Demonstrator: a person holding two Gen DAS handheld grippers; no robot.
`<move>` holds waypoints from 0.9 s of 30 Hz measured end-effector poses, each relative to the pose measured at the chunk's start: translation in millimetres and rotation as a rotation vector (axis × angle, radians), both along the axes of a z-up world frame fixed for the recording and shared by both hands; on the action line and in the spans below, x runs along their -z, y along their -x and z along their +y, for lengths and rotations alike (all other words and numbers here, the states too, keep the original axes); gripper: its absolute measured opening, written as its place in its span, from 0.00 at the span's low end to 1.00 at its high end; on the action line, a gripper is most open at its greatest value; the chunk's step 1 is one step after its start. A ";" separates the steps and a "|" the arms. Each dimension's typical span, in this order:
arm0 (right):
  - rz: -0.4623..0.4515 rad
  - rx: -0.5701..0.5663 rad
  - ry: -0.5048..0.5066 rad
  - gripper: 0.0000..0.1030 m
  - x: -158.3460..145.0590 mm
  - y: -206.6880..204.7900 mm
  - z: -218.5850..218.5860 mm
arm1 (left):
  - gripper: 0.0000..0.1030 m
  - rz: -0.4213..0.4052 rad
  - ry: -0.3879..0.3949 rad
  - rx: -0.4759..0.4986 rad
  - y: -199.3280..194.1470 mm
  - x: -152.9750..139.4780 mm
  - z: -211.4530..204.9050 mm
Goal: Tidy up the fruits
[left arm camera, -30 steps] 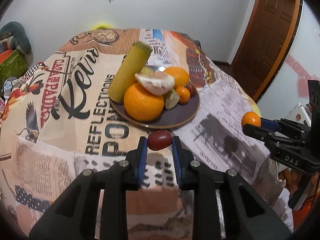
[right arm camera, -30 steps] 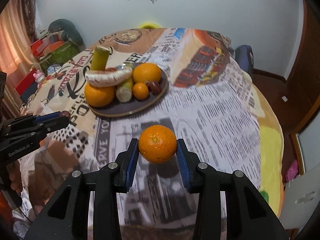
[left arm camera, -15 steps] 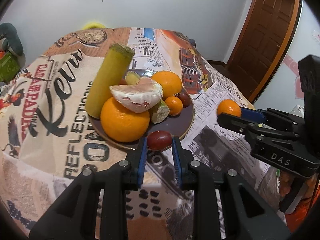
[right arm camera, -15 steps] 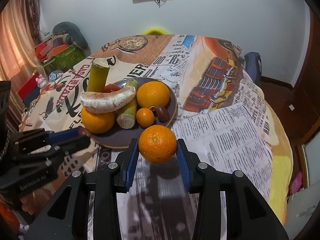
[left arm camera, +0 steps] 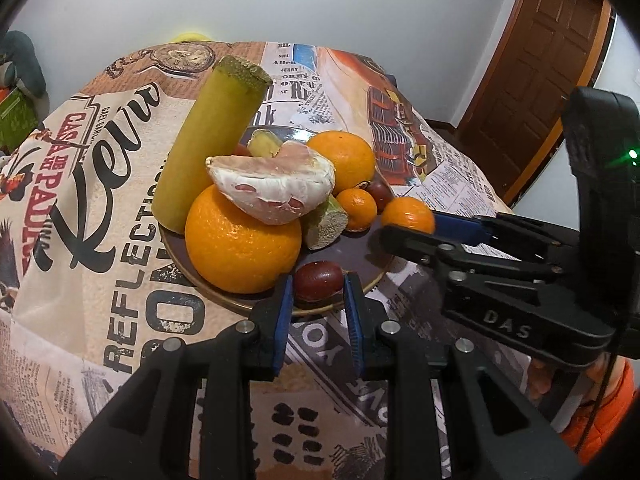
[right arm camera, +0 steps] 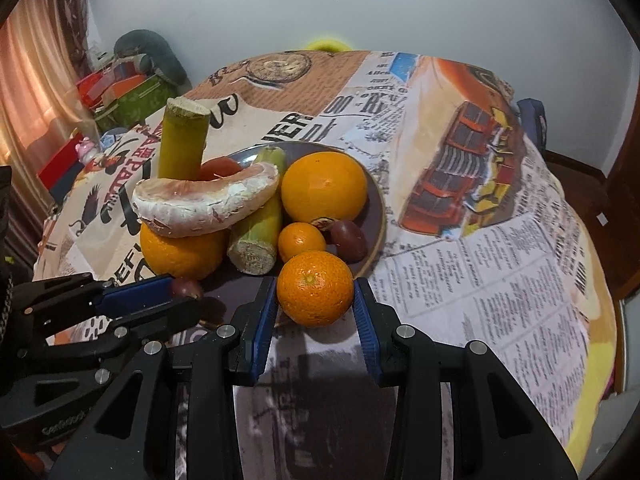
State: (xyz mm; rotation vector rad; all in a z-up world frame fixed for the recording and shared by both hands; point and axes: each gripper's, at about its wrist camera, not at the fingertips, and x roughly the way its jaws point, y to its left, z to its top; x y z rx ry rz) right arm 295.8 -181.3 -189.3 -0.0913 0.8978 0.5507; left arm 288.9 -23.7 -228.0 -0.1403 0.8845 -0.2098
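Observation:
A dark round plate holds two big oranges, a peeled pomelo piece, two sugarcane pieces, a small tangerine and a dark red date. My left gripper is shut on a dark red date over the plate's near rim. My right gripper is shut on a tangerine at the plate's right near rim.
The table wears a newspaper-print cloth that drops off at the right and near edges. A wooden door stands at the back right. Boxes and cushions lie beyond the table's left side.
Both grippers have moved forward to the plate with their fruit. The date now hangs over the near rim and the tangerine has reached the plate's right side.

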 end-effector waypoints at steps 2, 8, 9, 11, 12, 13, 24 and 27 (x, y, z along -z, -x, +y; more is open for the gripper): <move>-0.002 -0.012 0.006 0.34 1.6 -1.5 3.9 | 0.24 0.008 -0.001 0.000 -0.6 0.8 -0.4; -0.001 -0.023 0.012 0.34 4.0 -4.9 8.1 | 0.31 0.000 0.012 0.001 0.8 -2.1 1.6; 0.005 -0.026 0.012 0.34 4.7 -5.7 8.5 | 0.31 -0.002 0.011 0.002 1.1 -2.6 1.4; 0.010 -0.025 0.014 0.35 5.1 -6.7 8.6 | 0.31 -0.007 0.001 0.001 2.3 -3.9 0.6; 0.009 -0.023 0.013 0.36 4.7 -6.5 8.2 | 0.31 -0.009 -0.002 0.001 2.8 -4.7 0.5; 0.005 -0.020 0.008 0.39 3.1 -6.0 7.1 | 0.31 -0.011 -0.004 0.001 3.4 -5.6 0.5; -0.082 0.011 -0.018 0.42 -38.1 17.0 -8.5 | 0.31 -0.104 -0.026 -0.022 30.3 -48.3 5.4; -0.135 0.020 -0.043 0.42 -63.9 33.7 -16.3 | 0.31 -0.175 -0.042 -0.042 48.6 -78.0 7.5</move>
